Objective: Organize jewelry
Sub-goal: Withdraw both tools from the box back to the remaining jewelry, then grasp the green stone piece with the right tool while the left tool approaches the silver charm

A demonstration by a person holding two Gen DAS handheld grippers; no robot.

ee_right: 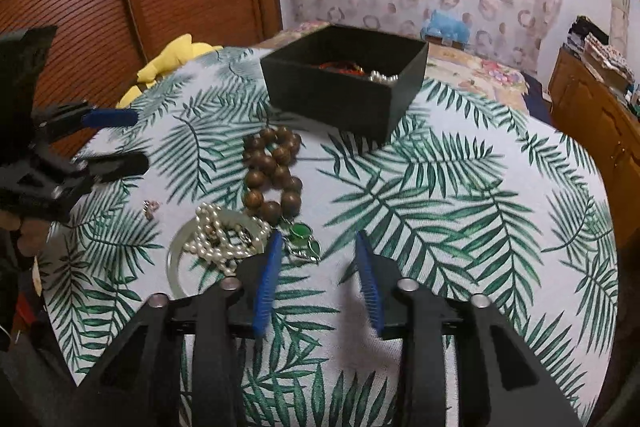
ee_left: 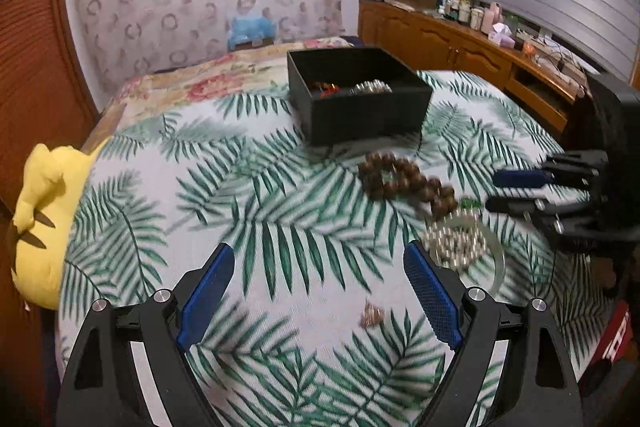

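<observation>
both grippers, the left gripper (ee_left: 318,291) and the right gripper (ee_right: 318,277), hovered with fingers apart. the brown wooden bead bracelet (ee_right: 274,173) lay just in front of the open black box (ee_right: 344,79), the white pearl strand (ee_right: 224,239) nearer still.

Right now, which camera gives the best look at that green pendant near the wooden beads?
The right wrist view: the green pendant lies sharp beside the right gripper, below the wooden bead bracelet. The left wrist view shows only a small blurred green speck.
</observation>
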